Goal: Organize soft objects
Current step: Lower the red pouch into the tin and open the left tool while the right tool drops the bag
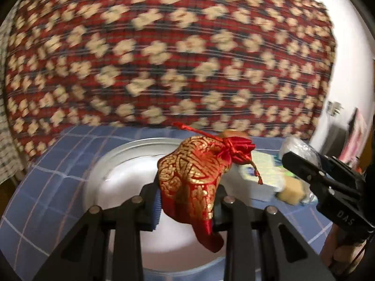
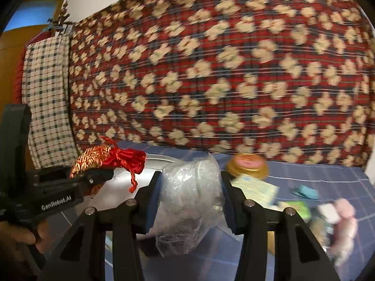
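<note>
Clamped between the pads of the left gripper (image 1: 187,201), a red-and-gold brocade drawstring pouch (image 1: 194,175) hangs above a round white basin (image 1: 112,171), its tied neck and red cord drooping toward the basin's far right rim. That basin sits on a blue checked surface (image 1: 46,187). Beside the basin's right rim lie a white-and-green packet (image 1: 262,175) and a yellowish sponge (image 1: 290,192), both blurred. The right gripper (image 2: 189,199) is closed on a crumpled clear plastic bag (image 2: 189,192), held just right of the basin, with the pouch close on its left. Beyond the bag, further right of the basin, stand a gold-lidded jar (image 2: 247,166), a small teal object (image 2: 304,192) and something pink and soft (image 2: 344,224), too smeared to name. Behind the basin hangs a red plaid cloth with cream flowers (image 2: 222,70), and left of it a cream checked cloth (image 2: 46,98).
</note>
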Tool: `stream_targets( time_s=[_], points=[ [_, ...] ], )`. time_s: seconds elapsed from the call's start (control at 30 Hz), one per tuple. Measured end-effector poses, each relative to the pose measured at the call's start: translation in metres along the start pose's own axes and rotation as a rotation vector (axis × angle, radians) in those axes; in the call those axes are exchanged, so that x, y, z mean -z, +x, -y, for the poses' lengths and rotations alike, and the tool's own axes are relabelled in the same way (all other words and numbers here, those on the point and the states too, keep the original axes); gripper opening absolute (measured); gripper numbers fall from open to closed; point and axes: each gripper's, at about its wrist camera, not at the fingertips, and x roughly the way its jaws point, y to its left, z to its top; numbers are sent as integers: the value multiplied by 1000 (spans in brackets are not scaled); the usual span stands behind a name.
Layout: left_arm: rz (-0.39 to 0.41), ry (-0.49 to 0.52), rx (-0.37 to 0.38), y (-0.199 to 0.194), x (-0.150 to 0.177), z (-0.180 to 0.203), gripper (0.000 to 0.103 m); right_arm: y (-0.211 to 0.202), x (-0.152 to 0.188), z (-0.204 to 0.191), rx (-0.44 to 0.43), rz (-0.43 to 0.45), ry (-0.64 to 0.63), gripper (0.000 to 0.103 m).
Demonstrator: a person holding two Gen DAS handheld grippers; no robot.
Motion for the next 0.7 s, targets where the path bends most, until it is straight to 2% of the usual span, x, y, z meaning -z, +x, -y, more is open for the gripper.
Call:
stream_targets(
  time_s=[0.17, 0.3, 0.7],
  points=[
    [-21, -51, -44, 12, 7, -27, 28, 57, -7, -26, -57, -66, -7, 50],
    [-52, -59, -64, 27, 14, -36, 28, 93, 1, -33, -69, -131, 10, 50],
    [-121, -81, -77, 59, 24, -45, 28, 137, 14, -44, -30, -224, -31, 50]
  ],
)
